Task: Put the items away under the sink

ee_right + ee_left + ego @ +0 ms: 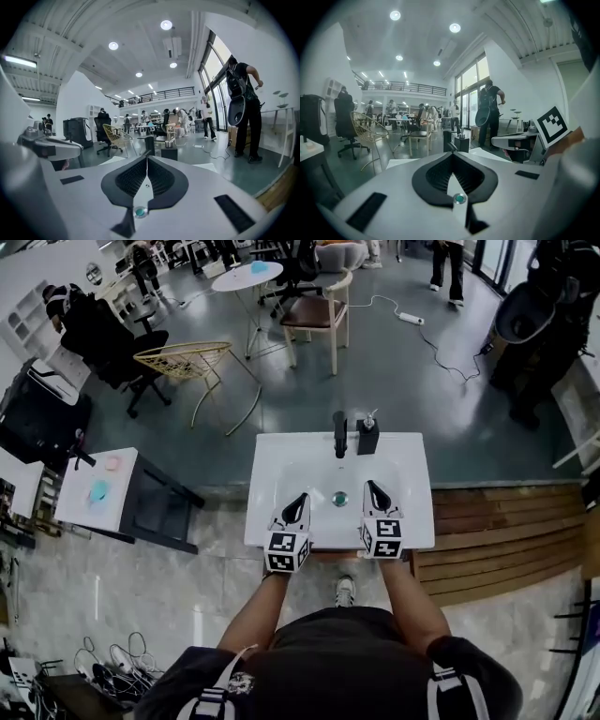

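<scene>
A white sink (pixel 412 521) stands just ahead of me, with a black faucet (pixel 339 432) and a black soap dispenser (pixel 367 436) at its back rim and a drain (pixel 339 499) in the basin. My left gripper (pixel 299 500) hovers over the basin's left front, shut and empty. My right gripper (pixel 373 487) hovers over the right front, also shut and empty. In the left gripper view the left gripper (pixel 451 157) points level at the faucet (pixel 447 139) and dispenser (pixel 461 143). The right gripper (pixel 146 159) faces the same faucet (pixel 150 144) and dispenser (pixel 168 153).
A white side table (pixel 80 512) with small pink and teal things stands to the left. Wooden decking (pixel 497 531) lies to the right. Behind the sink are a yellow wire chair (pixel 187 360), a wooden chair (pixel 319 315) and a person (pixel 243 103) by the windows.
</scene>
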{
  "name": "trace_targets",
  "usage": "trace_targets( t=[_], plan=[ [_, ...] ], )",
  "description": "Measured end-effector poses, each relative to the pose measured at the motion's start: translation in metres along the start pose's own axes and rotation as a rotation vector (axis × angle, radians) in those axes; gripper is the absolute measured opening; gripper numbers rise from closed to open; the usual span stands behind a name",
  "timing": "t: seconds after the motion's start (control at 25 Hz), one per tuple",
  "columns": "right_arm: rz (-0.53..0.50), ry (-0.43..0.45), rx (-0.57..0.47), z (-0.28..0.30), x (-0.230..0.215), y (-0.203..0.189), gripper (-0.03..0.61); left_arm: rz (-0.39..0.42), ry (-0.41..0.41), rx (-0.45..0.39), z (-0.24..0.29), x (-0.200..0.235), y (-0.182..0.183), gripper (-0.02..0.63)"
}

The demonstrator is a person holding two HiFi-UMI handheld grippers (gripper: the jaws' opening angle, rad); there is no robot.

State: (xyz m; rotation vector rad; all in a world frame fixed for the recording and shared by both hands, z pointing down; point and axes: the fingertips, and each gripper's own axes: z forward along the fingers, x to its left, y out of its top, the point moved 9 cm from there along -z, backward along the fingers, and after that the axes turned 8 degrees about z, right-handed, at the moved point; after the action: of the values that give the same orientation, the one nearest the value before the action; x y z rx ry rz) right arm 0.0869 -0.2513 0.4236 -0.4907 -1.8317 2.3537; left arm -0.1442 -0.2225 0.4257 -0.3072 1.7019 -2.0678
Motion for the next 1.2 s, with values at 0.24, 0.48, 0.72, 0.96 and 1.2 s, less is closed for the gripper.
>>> trace_targets(
  t=[0.24,0.48,0.72,0.96,1.2],
  plan=[
    [-0.014,-0.020,0.040,0.045,-0.026,0.004,0.028,-0.002,0.002,0.022,0.049,0.006,0.003,-0.003],
    [0.000,-0.027,0.091,0.086,-0.051,0.001,0.214,-0.001,0.019,0.046,0.080,0.011,0.003,-0.003],
    [0.014,-0.060,0.124,0.127,-0.060,0.000,0.336,0.007,0.038,0.061,0.099,0.022,0.009,-0.002],
    [0.028,-0.127,0.160,0.166,-0.061,0.008,0.371,0.001,0.056,0.078,0.110,0.031,0.009,-0.002],
    [0.022,-0.137,0.198,0.194,-0.071,0.007,0.380,-0.003,0.061,0.106,0.115,0.036,0.003,-0.002]
  ],
)
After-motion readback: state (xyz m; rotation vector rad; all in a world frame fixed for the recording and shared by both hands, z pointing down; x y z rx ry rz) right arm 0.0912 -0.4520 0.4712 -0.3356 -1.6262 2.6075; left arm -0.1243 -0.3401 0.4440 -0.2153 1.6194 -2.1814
